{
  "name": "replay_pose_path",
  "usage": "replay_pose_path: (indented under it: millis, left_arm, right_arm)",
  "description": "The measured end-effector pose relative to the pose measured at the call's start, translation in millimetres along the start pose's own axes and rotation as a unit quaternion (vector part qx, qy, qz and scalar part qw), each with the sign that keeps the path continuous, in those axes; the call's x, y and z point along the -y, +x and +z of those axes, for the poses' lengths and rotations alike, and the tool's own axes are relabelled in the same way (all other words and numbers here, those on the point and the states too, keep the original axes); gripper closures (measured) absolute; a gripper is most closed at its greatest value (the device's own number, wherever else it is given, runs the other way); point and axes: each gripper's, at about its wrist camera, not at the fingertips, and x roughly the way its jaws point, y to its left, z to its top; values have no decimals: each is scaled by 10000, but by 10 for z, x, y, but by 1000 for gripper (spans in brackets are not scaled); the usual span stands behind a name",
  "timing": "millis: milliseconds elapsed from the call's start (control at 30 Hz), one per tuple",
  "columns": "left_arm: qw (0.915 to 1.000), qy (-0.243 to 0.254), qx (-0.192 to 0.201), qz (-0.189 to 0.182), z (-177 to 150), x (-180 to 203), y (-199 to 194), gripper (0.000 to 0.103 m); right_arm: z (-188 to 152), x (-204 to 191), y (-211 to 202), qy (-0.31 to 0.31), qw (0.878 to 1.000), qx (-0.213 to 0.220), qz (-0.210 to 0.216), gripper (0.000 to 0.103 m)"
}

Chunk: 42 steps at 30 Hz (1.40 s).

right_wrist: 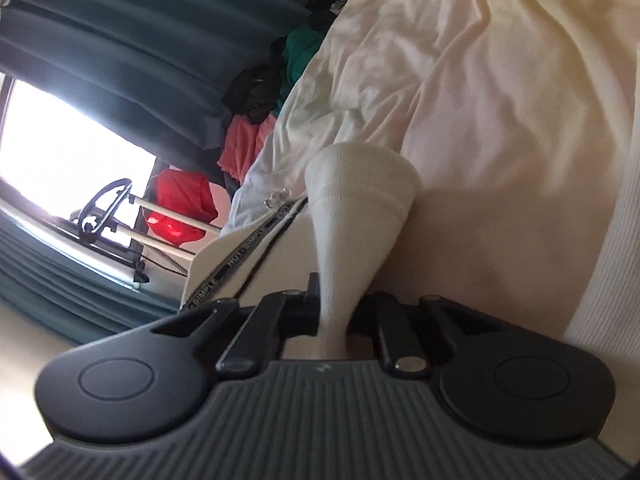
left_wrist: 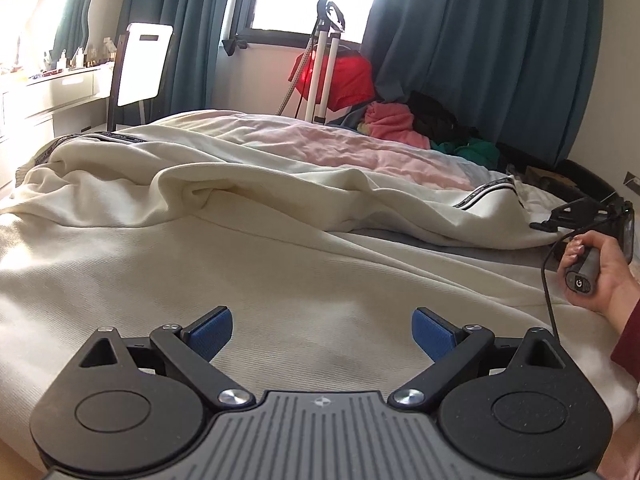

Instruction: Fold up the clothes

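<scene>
A cream garment (left_wrist: 240, 248) with black-and-white striped trim (left_wrist: 484, 196) lies rumpled across the bed. My left gripper (left_wrist: 322, 322) hovers low over its near part, open, with its blue pads (left_wrist: 212, 330) wide apart and only flat fabric between them. In the right wrist view, rolled sideways, my right gripper (right_wrist: 340, 300) is shut on the garment's ribbed white cuff (right_wrist: 360, 200), which fans out beyond the fingers beside the striped trim (right_wrist: 240, 260). In the left wrist view a person's hand (left_wrist: 600, 276) holds the right gripper at the bed's right edge.
A pale pink bedsheet (left_wrist: 360, 152) shows beyond the garment. Pink, green and black clothes are piled (left_wrist: 400, 124) at the far side. A garment steamer stand (left_wrist: 320, 60) and something red stand under the window. A chair (left_wrist: 140, 68) and dresser (left_wrist: 52, 88) are far left.
</scene>
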Motion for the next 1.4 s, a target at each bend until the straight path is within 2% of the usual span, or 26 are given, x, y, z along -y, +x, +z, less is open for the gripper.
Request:
replay_pose_path:
  millis: [33, 100, 133, 233, 300, 400, 467, 567, 633, 733, 833, 967, 1000, 1033, 1067, 1100, 1133, 1167, 1233, 1400]
  left_arm:
    - [10000, 1, -15, 3, 6, 10, 21, 5]
    - [10000, 50, -15, -14, 13, 34, 23, 5]
    - [10000, 89, 9, -28, 11, 46, 9, 5]
    - [9997, 242, 68, -37, -3, 88, -51, 5]
    - [9995, 305, 116, -55, 0, 105, -110, 5]
    - [9989, 431, 188, -87, -10, 131, -201, 5]
    - [9984, 504, 264, -75, -8, 153, -257, 5]
    - [9981, 490, 365, -111, 38, 167, -330, 5]
    - [9979, 464, 420, -135, 69, 158, -373, 5]
    - [9982, 436, 391, -116, 94, 144, -398, 5]
    - [9986, 369, 341, -147, 121, 119, -400, 5]
    - [9985, 365, 352, -187, 168, 120, -424, 5]
    - [9985, 360, 366, -202, 178, 119, -439, 5]
    - [9984, 347, 388, -217, 189, 119, -461, 5]
    - [9983, 334, 419, -235, 201, 115, -487, 5]
    - [9982, 321, 450, -253, 212, 110, -514, 5]
    - [9980, 302, 486, -274, 224, 105, -544, 5]
    - [9977, 255, 546, -307, 235, 95, -598, 5]
    - [9970, 168, 661, -370, 257, 77, -705, 5]
    - [9951, 263, 846, -441, 273, 74, -965, 4]
  right_arm:
    - [46, -71, -81, -203, 9994, 289, 44, 96]
    - [188, -184, -276, -219, 9967, 767, 140, 96]
    - [260, -196, -346, -82, 9961, 870, 125, 96]
    - [359, -125, -492, -160, 9931, 1129, -272, 96]
    - [365, 45, -520, -278, 9908, 1102, -738, 97]
    - [358, 431, -518, -46, 9898, 792, -1182, 98]
    - [343, 481, -622, -138, 9896, 810, -1184, 98]
    - [360, 271, -800, -582, 9870, 1051, -1064, 98]
    - [399, 224, -844, -638, 9857, 1078, -1127, 98]
    - [357, 380, -802, -692, 9820, 885, -1516, 98]
    - [299, 579, -774, -547, 9849, 709, -1482, 97]
    - [294, 458, -818, -848, 9844, 578, -1431, 91]
    - [274, 421, -863, -930, 9841, 547, -1408, 88]
    - [247, 363, -921, -1033, 9825, 515, -1464, 77]
    - [219, 303, -980, -1137, 9805, 482, -1529, 62]
    - [182, 217, -1056, -1270, 9780, 478, -1587, 53]
    - [127, 94, -1159, -1535, 9727, 524, -1657, 36]
    - [71, -35, -1266, -1816, 9664, 574, -1729, 28]
    - [-60, -320, -1495, -2436, 9551, 607, -1576, 26]
    - [-510, -932, -2157, -3370, 9370, 408, -821, 25]
